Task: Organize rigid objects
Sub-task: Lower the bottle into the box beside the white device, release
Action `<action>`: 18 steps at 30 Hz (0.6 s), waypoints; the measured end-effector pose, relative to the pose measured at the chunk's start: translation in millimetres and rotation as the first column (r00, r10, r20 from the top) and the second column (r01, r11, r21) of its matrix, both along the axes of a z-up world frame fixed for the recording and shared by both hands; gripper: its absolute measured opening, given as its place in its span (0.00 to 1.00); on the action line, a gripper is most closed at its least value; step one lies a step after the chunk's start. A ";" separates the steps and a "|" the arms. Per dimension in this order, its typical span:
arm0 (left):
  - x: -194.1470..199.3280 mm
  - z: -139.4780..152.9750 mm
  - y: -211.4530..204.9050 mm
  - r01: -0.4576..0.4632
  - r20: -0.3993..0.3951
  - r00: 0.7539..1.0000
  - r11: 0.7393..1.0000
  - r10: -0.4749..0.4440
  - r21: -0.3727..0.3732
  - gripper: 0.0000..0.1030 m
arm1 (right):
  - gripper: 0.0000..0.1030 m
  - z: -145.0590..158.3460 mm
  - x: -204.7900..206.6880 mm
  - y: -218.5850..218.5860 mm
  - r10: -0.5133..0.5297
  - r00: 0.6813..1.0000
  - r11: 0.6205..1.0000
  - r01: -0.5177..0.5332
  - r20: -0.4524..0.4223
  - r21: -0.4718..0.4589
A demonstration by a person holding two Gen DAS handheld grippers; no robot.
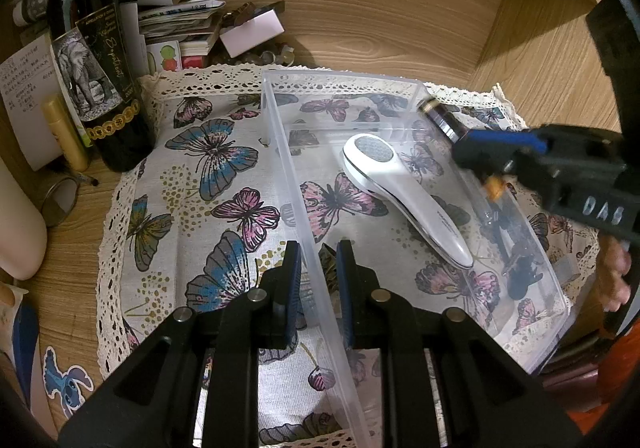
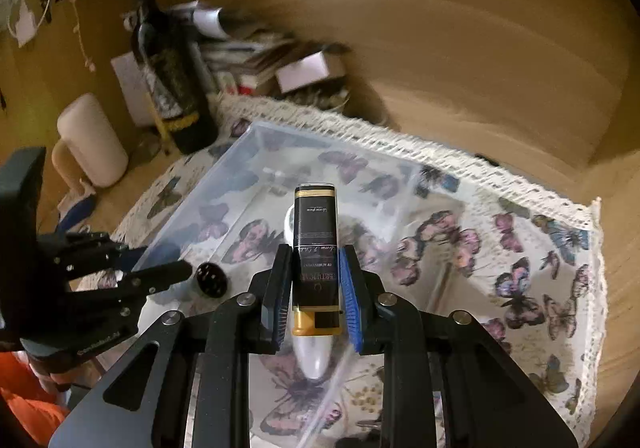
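A clear plastic bin sits on a butterfly-print cloth. Inside it lies a white handheld device with a grey mesh head. My left gripper straddles the bin's near-left wall, one finger on each side of it, jaws narrow. My right gripper is shut on a black tube with a gold cap and holds it above the bin and the white device. In the left wrist view the tube hangs over the bin's far right corner.
A dark wine bottle stands at the back left beside a yellow tube, piled papers and small boxes. A cream cylinder stands left of the cloth. Wooden walls close the back and right. Small dark items lie along the bin's right side.
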State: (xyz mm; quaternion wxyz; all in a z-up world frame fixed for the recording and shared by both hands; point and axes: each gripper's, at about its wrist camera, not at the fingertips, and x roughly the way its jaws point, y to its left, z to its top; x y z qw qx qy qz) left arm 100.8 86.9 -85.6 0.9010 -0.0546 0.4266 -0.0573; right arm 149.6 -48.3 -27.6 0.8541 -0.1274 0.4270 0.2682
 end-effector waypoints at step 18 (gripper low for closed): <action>-0.3 -0.1 -0.1 0.000 0.000 1.000 1.000 0.000 0.000 0.17 | 0.21 -31.9 1.9 26.9 0.064 0.992 0.996 -0.070 -0.110 -0.053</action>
